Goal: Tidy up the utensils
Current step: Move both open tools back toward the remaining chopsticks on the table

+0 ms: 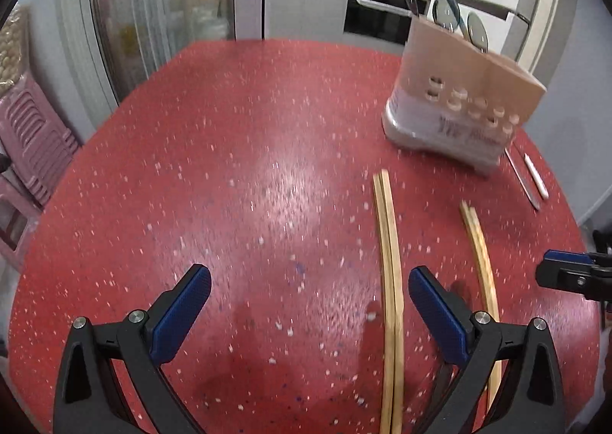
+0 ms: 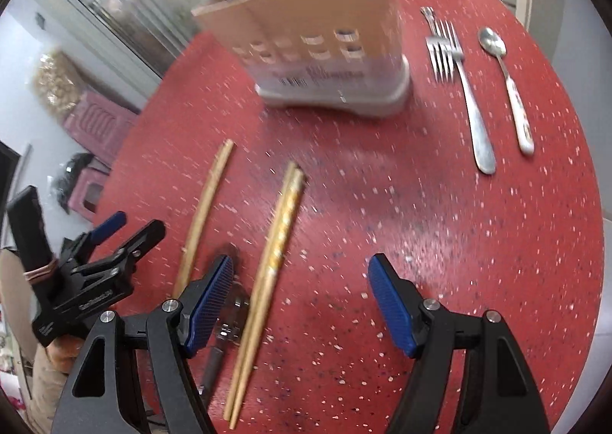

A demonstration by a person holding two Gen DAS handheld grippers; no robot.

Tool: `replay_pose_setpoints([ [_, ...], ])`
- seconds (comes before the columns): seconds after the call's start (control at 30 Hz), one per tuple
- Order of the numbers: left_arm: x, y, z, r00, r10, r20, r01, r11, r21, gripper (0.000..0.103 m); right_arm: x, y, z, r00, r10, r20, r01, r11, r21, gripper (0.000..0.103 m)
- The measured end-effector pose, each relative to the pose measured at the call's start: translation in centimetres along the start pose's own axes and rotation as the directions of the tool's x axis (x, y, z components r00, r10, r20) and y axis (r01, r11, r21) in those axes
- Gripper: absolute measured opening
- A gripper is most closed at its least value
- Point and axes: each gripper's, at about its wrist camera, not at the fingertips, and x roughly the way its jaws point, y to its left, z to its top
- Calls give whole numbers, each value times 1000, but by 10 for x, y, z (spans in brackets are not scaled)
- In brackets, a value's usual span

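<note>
Below: two hand-held grippers over a red speckled tabletop (image 1: pixel 267 166) with loose utensils and a holder (image 2: pixel 325 51).

Left gripper (image 1: pixel 310 315): jaws spread wide, nothing between the pads. One pair of chopsticks (image 1: pixel 390 281) lies just inside its right finger, long axis running from the near edge of the tabletop toward the holder, roughly in line with the fingers. The second pair (image 1: pixel 482 262) lies beyond that finger, on the side of the right gripper (image 1: pixel 566 273), whose tip enters at the right border of the left view.

Right gripper (image 2: pixel 302 304): jaws parted, nothing gripped. The second pair (image 2: pixel 267 265) lies between its fingers, close to the left pad, long axis slanting from the near edge up toward the holder. The first pair (image 2: pixel 202 216) lies outside, toward the left gripper (image 2: pixel 126 231).

Holder: upright near the far edge, already carrying several utensils. A fork (image 2: pixel 463 90) and spoon (image 2: pixel 505 86) lie side by side to its right, well apart from both grippers.

Judgement: each hand is nearer one pair; closing across the pair's long axis is the likely next step, the right jaws being better centred.
</note>
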Motion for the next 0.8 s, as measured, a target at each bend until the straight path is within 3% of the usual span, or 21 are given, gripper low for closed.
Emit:
replay_pose_setpoints([
  [0.33,29,-18,-7,998,42,-41,-39,997,59,103,23,14,-6,993,-112,-20,112,993,-38,51],
  [0.8,22,-18,-24,998,57,-38,-54,996,65,103,39,50,-6,980,-198,-8,196,972,-129,42],
])
